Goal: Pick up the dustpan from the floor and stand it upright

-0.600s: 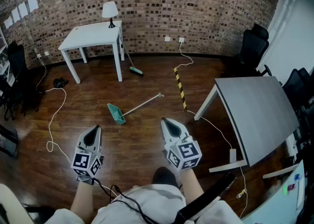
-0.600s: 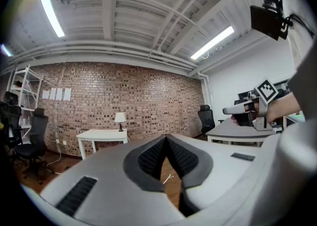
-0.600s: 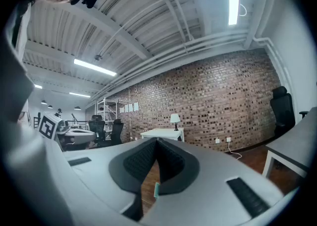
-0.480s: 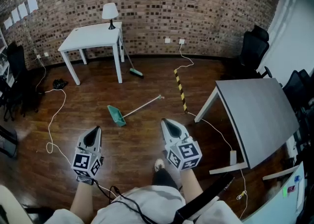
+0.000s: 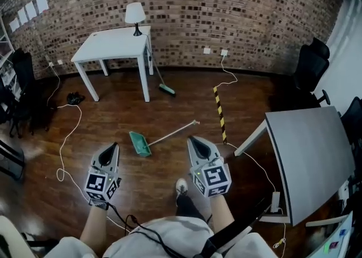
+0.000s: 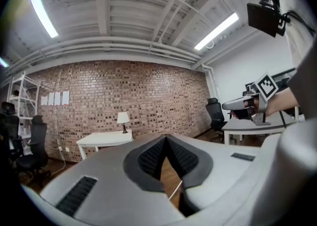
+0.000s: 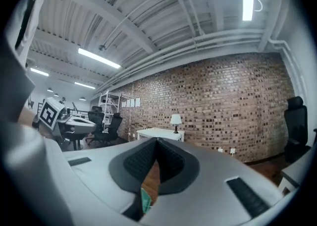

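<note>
- Dustpan (image 5: 139, 143) – green, lying on the dark wooden floor (image 5: 169, 101), with its long pale handle (image 5: 172, 131) running up and to the right across the boards.
- In the head view it sits ahead of both tools, between their tips, and apart from each.
- The left hand-held gripper (image 5: 112, 148) is held low at the left. Its own view shows the ribbed pads pressed together at the tip with nothing between them.
- The right hand-held gripper (image 5: 194, 141) is likewise closed and empty, its tip near the middle of the handle but not touching it.
- Through the narrow slot under its pads, the right gripper view shows a sliver of the green pan down on the floor.
- Both point forward toward the brick wall (image 5: 226, 8), roughly level.
- A white table (image 5: 113, 44) stands against that wall with a small lamp (image 5: 134, 16) at its back edge.
- A broom (image 5: 163, 84) leans beside the table's right leg, its head on the floor.
- A yellow-and-black striped strip (image 5: 219, 112) lies on the floor to the right of the handle's far end.
- A grey table (image 5: 317, 149) fills the right side, with a black office chair (image 5: 311, 67) beyond it.
- A white cable (image 5: 65, 143) loops over the floor at the left.
- The person's shoe (image 5: 181, 186) shows between the two wrists.
</note>
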Tool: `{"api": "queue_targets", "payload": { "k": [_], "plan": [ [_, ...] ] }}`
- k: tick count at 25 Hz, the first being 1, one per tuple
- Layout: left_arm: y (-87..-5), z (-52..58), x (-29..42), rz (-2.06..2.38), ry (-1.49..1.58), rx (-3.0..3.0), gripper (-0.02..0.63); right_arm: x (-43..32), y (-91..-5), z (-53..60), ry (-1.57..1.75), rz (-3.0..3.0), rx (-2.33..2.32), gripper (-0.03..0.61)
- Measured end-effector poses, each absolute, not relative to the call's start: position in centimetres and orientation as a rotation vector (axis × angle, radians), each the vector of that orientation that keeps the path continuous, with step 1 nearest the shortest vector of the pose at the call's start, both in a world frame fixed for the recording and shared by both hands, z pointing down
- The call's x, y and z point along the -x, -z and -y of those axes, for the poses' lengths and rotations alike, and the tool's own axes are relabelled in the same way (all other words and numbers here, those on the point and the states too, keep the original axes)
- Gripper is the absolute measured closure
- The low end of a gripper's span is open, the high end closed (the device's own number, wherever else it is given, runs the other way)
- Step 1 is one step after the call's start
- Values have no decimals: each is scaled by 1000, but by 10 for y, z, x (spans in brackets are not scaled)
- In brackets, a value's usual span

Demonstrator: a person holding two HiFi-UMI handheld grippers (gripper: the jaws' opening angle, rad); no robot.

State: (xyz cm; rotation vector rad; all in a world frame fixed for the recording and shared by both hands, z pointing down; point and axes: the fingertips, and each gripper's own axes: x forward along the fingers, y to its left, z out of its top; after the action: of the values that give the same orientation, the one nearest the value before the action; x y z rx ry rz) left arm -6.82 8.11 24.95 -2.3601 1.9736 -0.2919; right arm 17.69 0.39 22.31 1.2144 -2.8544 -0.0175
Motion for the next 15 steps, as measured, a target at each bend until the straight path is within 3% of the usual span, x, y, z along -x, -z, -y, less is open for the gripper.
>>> {"api": "queue_targets", "payload": {
  "k": [15],
  "plan": [
    [-244,113,103,-2051,354,2280,621,-177,-219,225,-18,2859,-1177,576]
  ]
}}
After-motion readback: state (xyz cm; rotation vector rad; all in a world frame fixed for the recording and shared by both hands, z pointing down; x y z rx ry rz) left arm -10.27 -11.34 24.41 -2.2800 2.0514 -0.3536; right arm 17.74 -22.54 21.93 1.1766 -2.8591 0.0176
